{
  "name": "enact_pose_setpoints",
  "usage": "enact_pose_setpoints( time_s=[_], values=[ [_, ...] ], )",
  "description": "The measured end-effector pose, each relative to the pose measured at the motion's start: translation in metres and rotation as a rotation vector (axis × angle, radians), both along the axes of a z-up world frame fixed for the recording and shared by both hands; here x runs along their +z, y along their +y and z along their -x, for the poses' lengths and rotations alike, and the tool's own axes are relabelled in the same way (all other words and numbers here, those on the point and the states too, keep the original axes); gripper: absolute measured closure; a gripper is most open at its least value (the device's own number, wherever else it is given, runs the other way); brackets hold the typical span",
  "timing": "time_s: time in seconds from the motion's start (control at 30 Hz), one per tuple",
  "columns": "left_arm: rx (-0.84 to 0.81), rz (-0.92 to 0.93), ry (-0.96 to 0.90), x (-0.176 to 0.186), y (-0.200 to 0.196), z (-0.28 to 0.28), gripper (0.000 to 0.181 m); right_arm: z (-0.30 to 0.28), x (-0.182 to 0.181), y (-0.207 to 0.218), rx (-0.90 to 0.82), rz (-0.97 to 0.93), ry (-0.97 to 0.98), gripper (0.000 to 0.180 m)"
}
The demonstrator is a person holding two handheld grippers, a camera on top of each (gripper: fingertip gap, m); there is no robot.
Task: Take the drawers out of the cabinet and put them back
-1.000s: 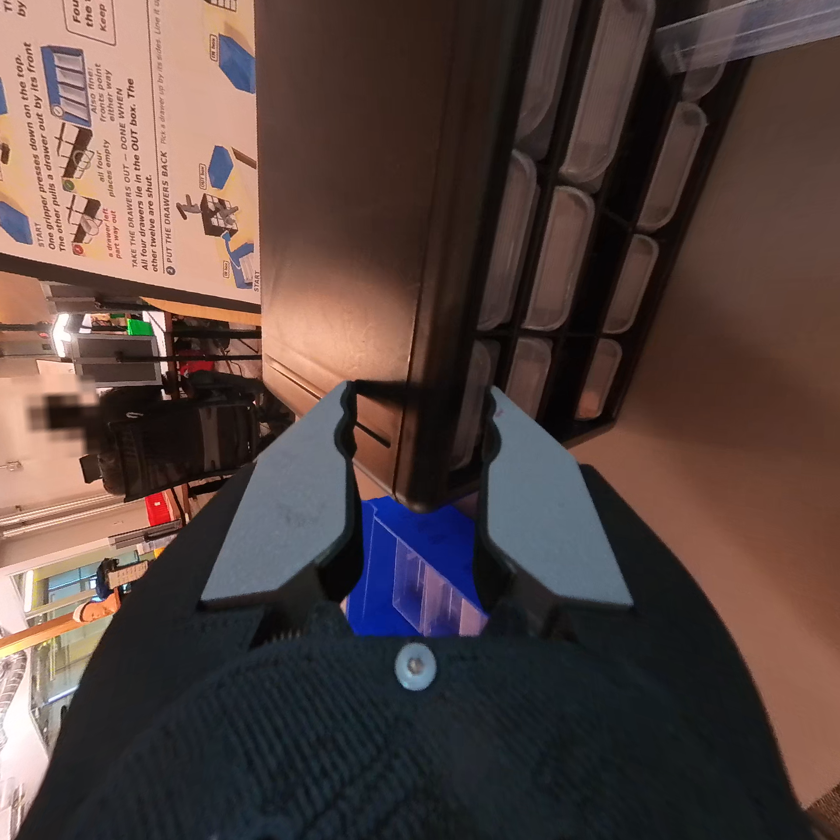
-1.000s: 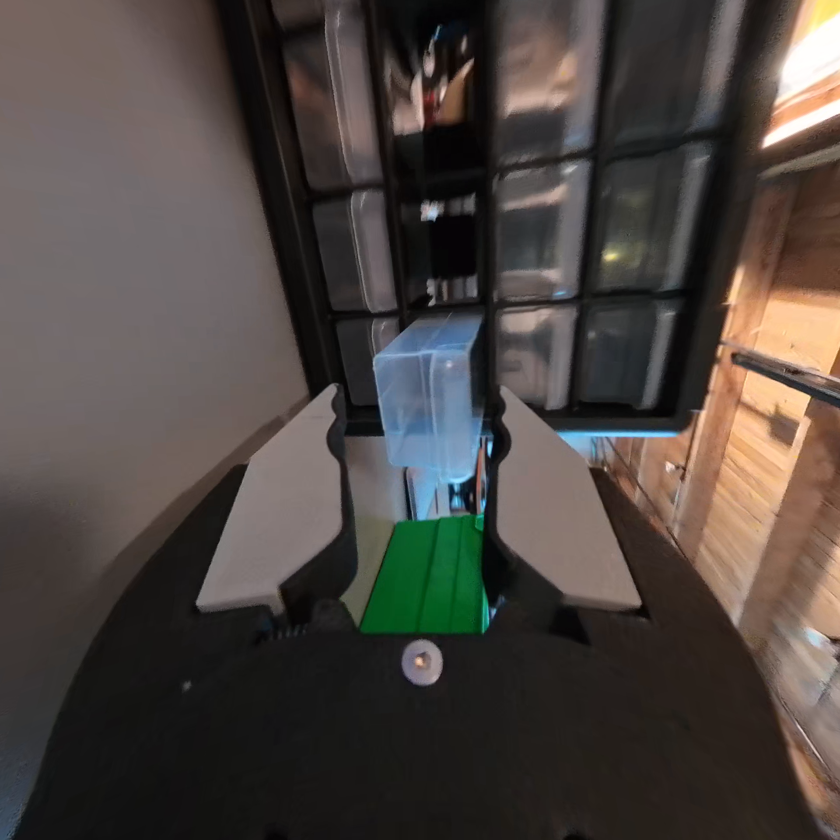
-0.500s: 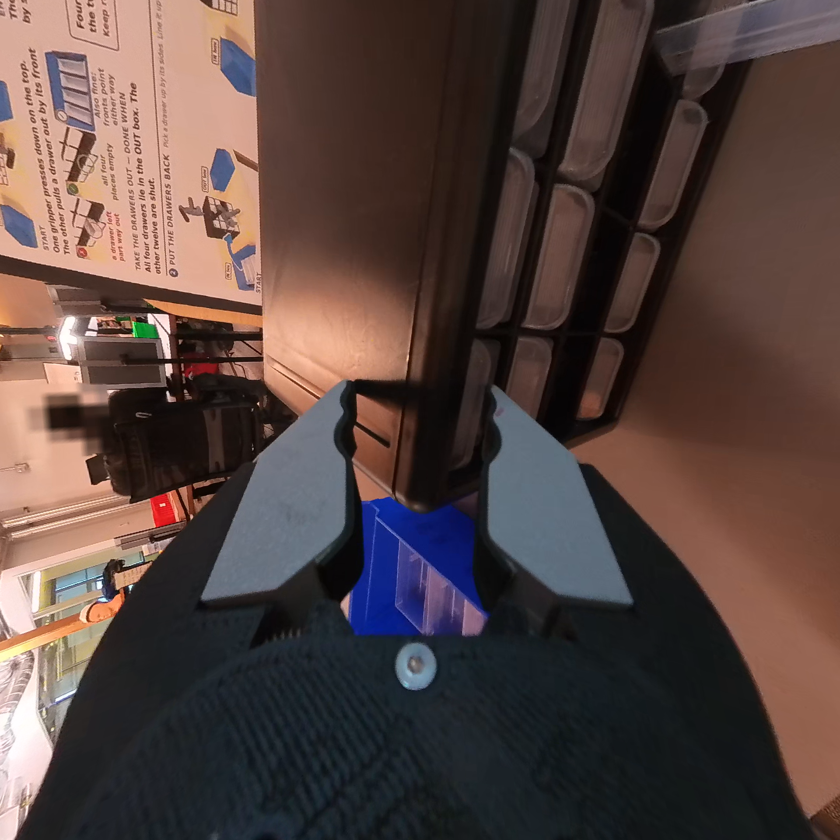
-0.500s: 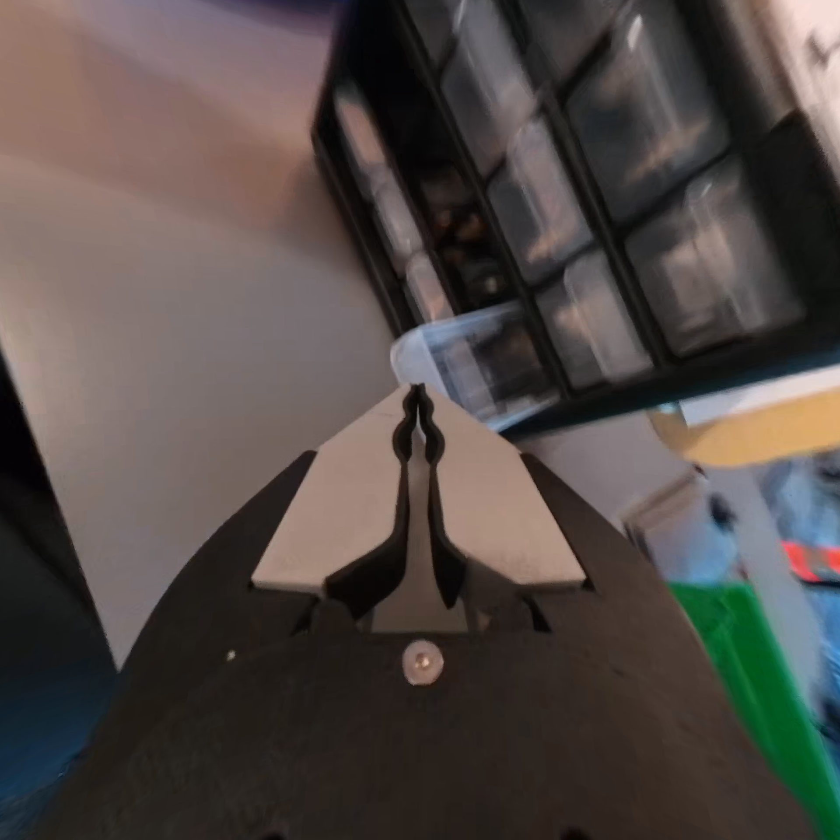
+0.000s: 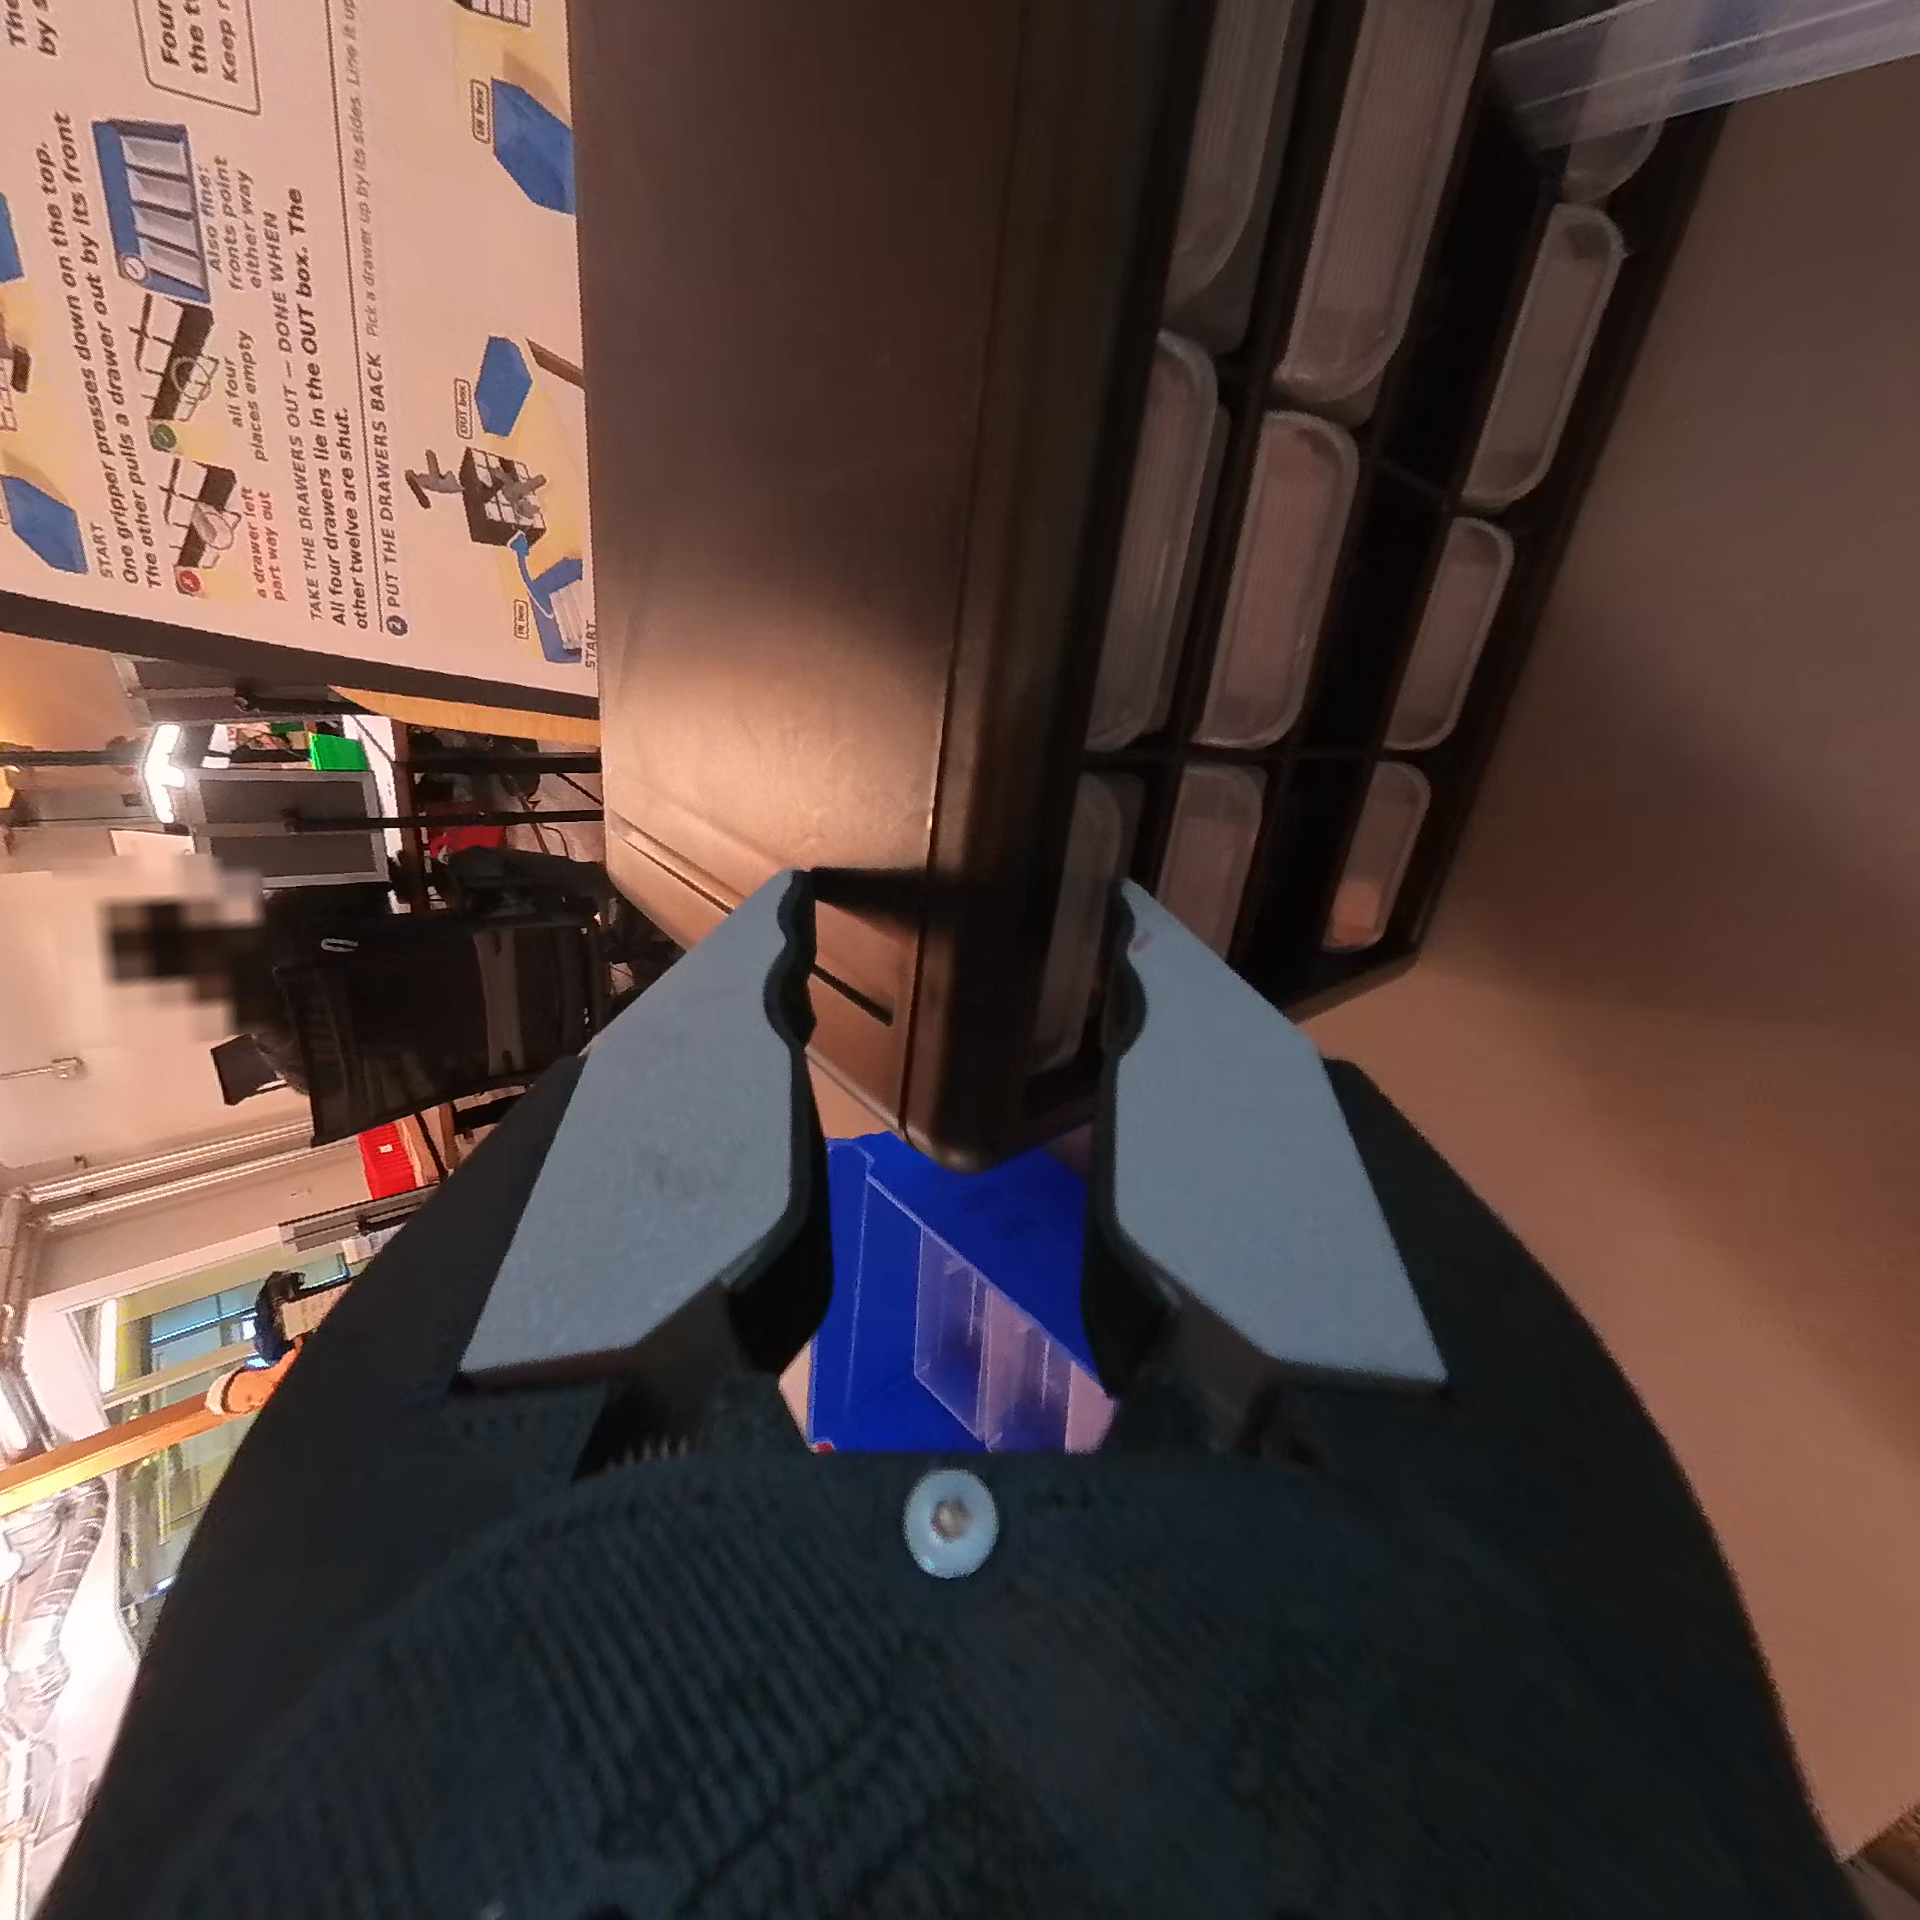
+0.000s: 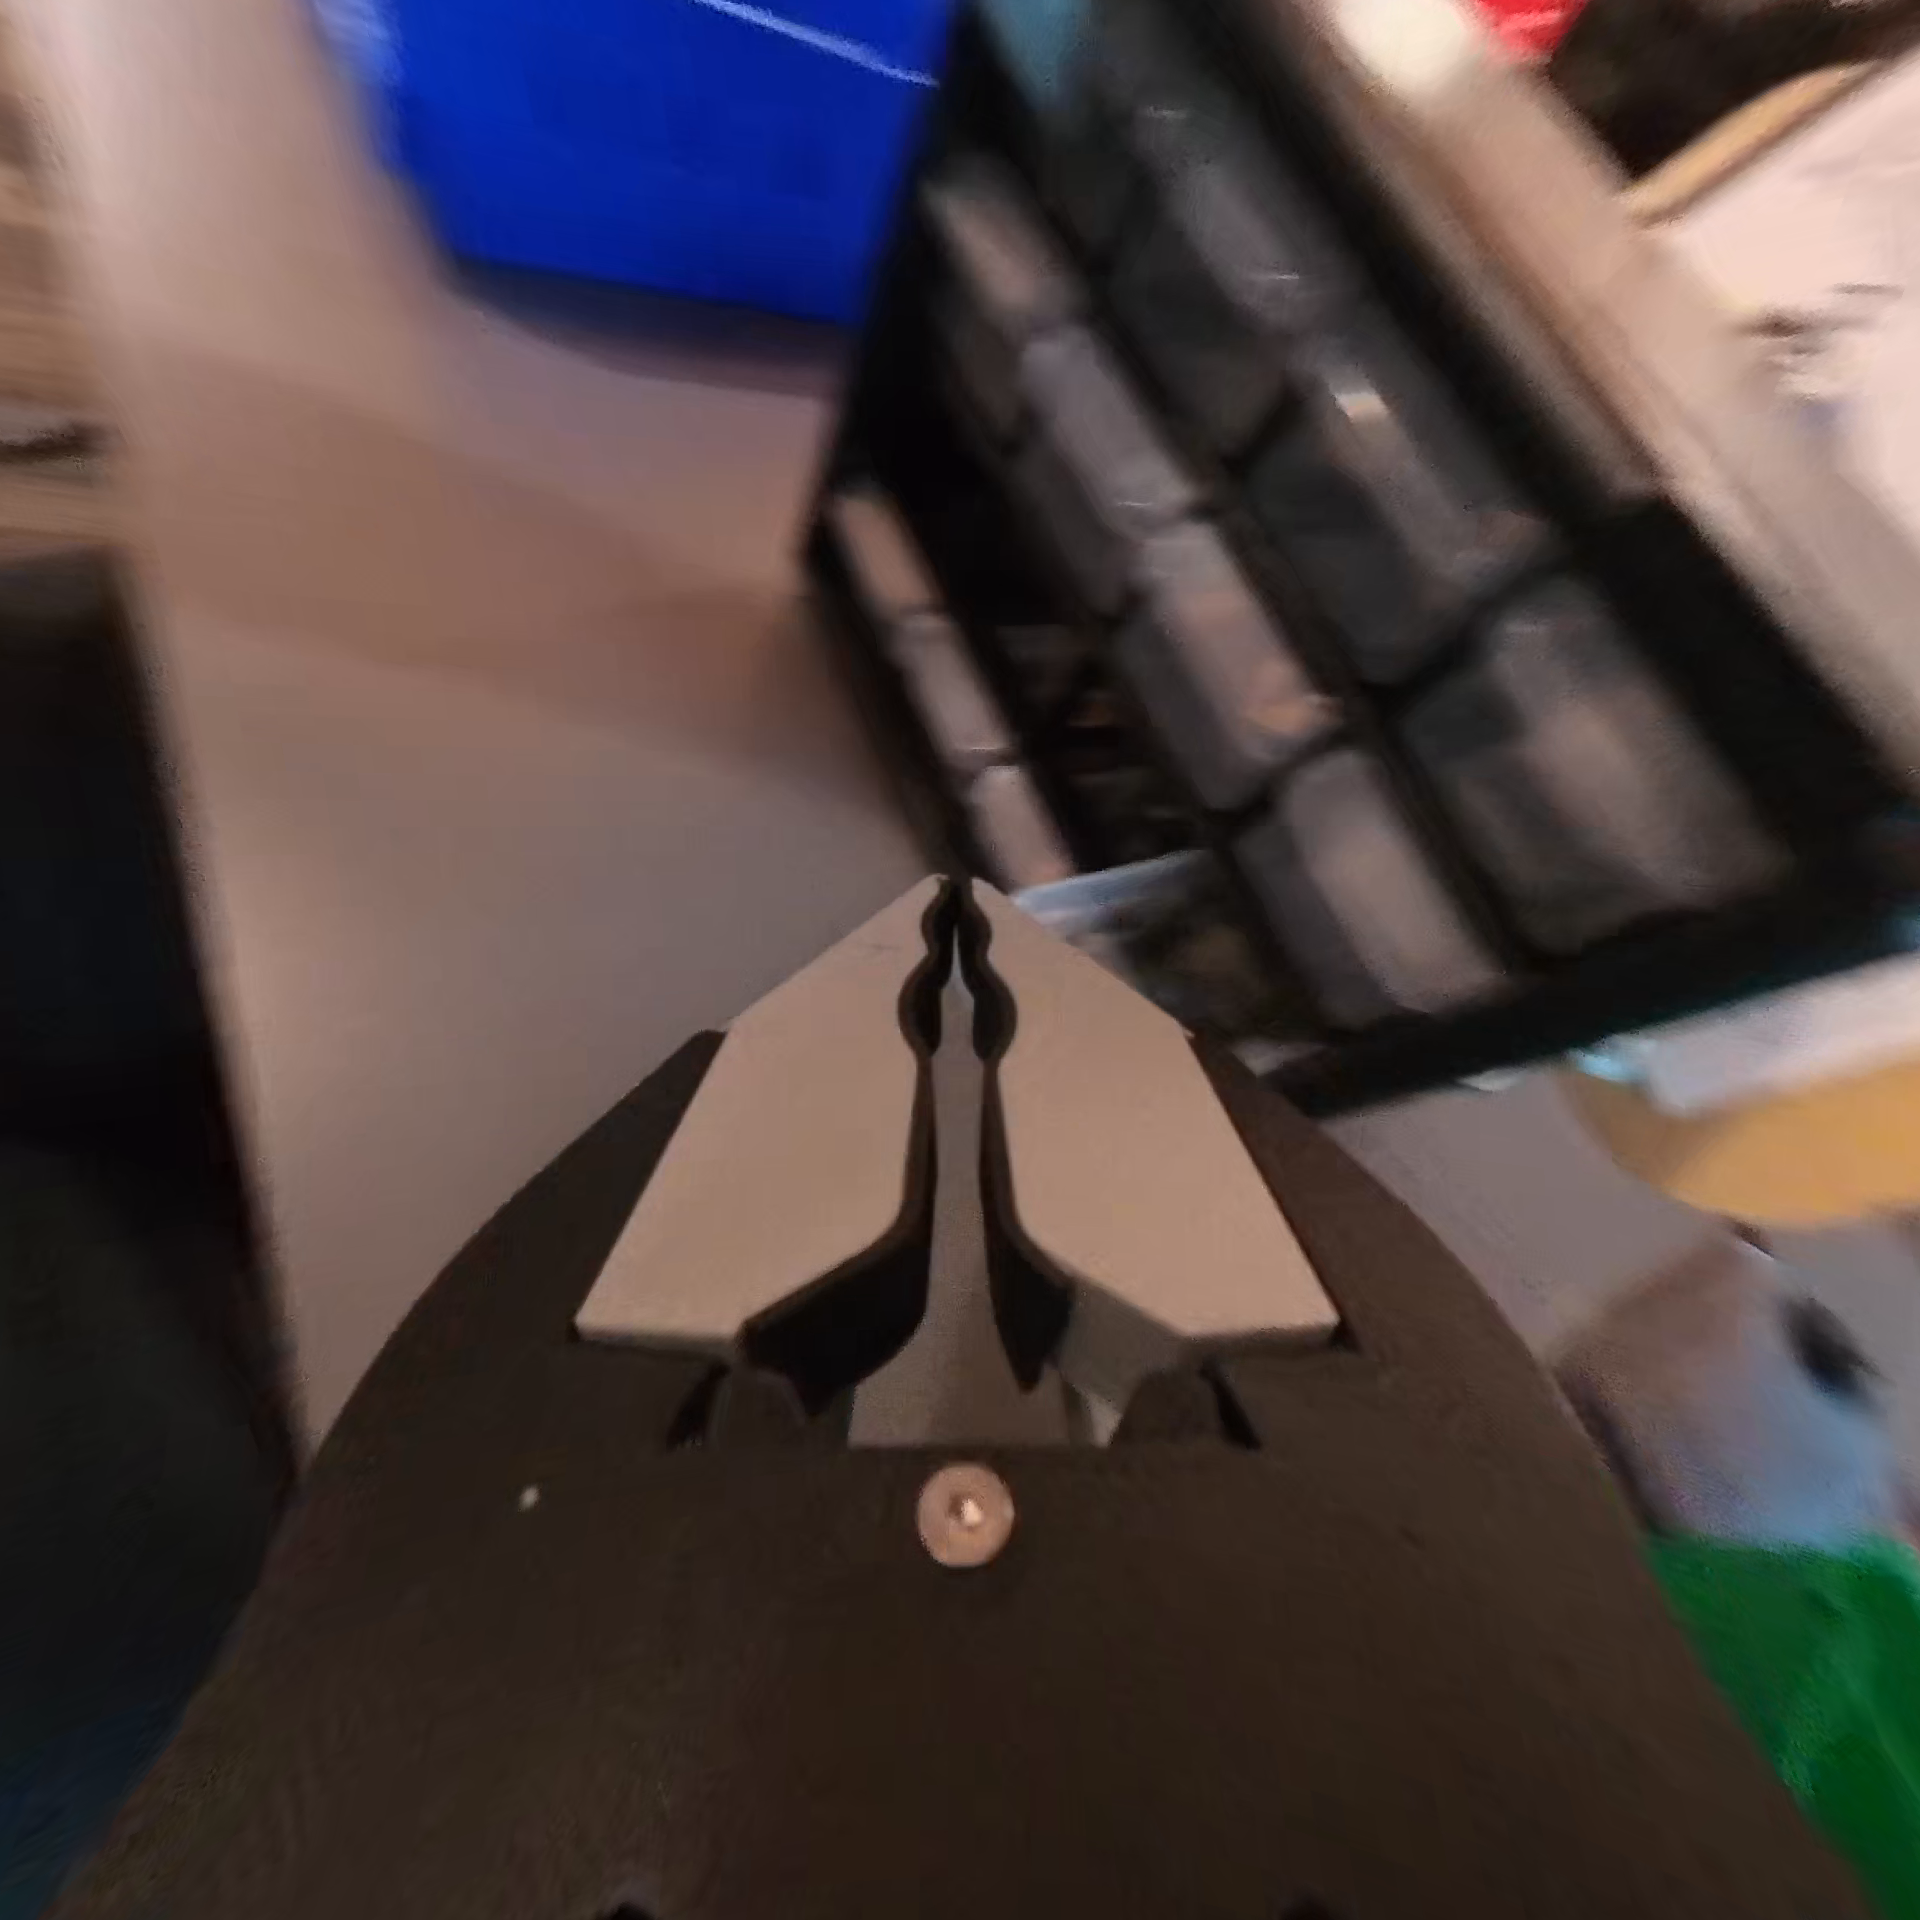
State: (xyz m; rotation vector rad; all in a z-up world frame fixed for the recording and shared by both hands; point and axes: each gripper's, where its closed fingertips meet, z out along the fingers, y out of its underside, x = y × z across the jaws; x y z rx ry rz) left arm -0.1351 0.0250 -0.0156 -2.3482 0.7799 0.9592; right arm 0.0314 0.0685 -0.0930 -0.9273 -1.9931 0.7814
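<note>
Left wrist view: our left hand-held gripper (image 5: pixel 961 956) is spread open, jaws straddling the near top-front corner of the black cabinet (image 5: pixel 790 436) without clamping it; we read this as bracing the cabinet. The cabinet's front grid of clear closed drawers (image 5: pixel 1288 582) runs away from us on the right side of the gripper. At the far end of that grid one clear drawer (image 5: pixel 1704 62) sticks out of its slot over the bench (image 5: pixel 1714 935). Below the jaws sits a blue bin (image 5: pixel 935 1320) with clear drawers lying in it. An instruction poster (image 5: pixel 260 312) stands behind the cabinet.

Right wrist view: heavy motion blur. Our right hand-held gripper (image 6: pixel 958 896) is closed, tips pinched together; whether a thin drawer lip is pinched between them, we cannot tell. The pulled-out drawer (image 6: pixel 1117 899) lies just right of and beyond the tips, its long axis pointing out of the cabinet front toward us. Blue bin (image 6: pixel 665 156) sits at the far bench edge, a green bin (image 6: pixel 1808 1673) near right.

Key relation: the drawer is just ahead-right of the right gripper, so that one is nearer; the left is occupied at the cabinet's opposite end. Next move probably follows the slot axis.
</note>
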Motion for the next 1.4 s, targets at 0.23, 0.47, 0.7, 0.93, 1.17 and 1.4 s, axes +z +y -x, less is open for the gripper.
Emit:
enact_pose_setpoints(
  time_s=[0.23,0.47,0.7,0.93,1.17,1.4],
  values=[
    [0.005,-0.006,-0.005,0.0,0.0,0.0,0.127,0.019,-0.04,0.061,-0.312,-0.083,-0.135,0.18],
    [0.018,0.006,0.013,0.0,0.0,0.001,0.127,0.044,-0.052,0.077,-0.446,0.066,-0.083,0.18],
    [0.007,-0.024,-0.006,0.0,0.0,0.001,0.127,0.03,-0.068,0.035,-0.349,0.081,0.004,0.18],
    [-0.005,-0.158,-0.283,0.012,-0.018,-0.006,0.136,0.02,-0.054,0.037,-0.397,-0.026,0.222,0.18],
    [0.109,-0.16,-0.45,0.011,-0.12,0.056,0.129,0.025,-0.074,0.029,-0.368,-0.102,0.116,0.18],
    [0.473,0.137,-0.334,-0.116,-0.229,0.164,0.142,0.024,-0.066,0.017,-0.315,-0.008,0.14,0.164]
  ],
)
